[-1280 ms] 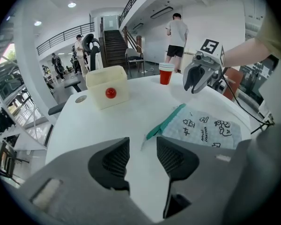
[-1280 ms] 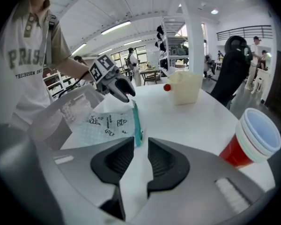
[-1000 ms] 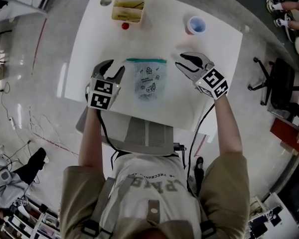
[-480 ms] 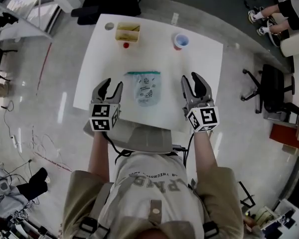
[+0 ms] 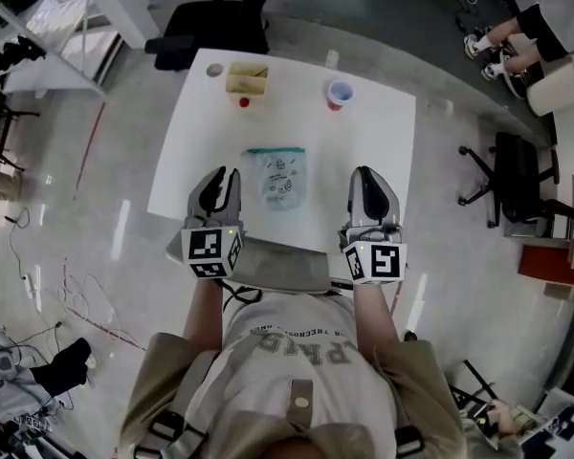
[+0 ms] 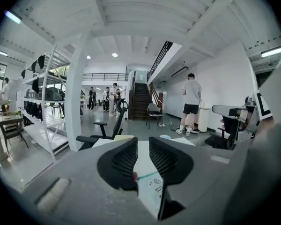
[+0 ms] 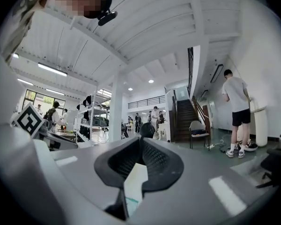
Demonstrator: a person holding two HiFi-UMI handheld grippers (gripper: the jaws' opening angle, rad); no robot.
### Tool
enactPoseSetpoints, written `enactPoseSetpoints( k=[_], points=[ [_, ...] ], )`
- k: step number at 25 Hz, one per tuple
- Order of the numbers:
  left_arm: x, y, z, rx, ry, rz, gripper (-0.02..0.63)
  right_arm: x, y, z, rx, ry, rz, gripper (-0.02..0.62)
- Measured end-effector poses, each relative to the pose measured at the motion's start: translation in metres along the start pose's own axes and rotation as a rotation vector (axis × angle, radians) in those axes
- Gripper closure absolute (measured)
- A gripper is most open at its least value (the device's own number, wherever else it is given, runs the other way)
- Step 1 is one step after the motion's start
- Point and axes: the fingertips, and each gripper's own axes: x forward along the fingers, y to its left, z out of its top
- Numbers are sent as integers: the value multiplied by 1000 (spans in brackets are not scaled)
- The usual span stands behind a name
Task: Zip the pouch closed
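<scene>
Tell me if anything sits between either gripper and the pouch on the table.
Nothing visible does. The pouch lies on the white table between the left gripper and right gripper; both have just been closing, with nothing between their jaws. The cup and tray stand beyond it.

The pouch (image 5: pixel 280 177) lies in the middle of the table (image 5: pixel 383 151). Along the far edge, the tray (image 5: pixel 248 77) sits left and the cup (image 5: pixel 340 93) right. A chair (image 5: pixel 210 22) stands beyond the far-left corner.
</scene>
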Motion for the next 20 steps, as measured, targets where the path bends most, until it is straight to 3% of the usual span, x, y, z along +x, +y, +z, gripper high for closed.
enactPoseSetpoints(
  k=[7, 20],
  points=[
    [-10, -4, 32, 61, -135, 52, 592, 0, 19, 25, -138, -27, 34, 594],
    [-13, -3, 55, 109, -187, 59, 592, 11, 32, 43, -175, -84, 50, 594]
  ],
)
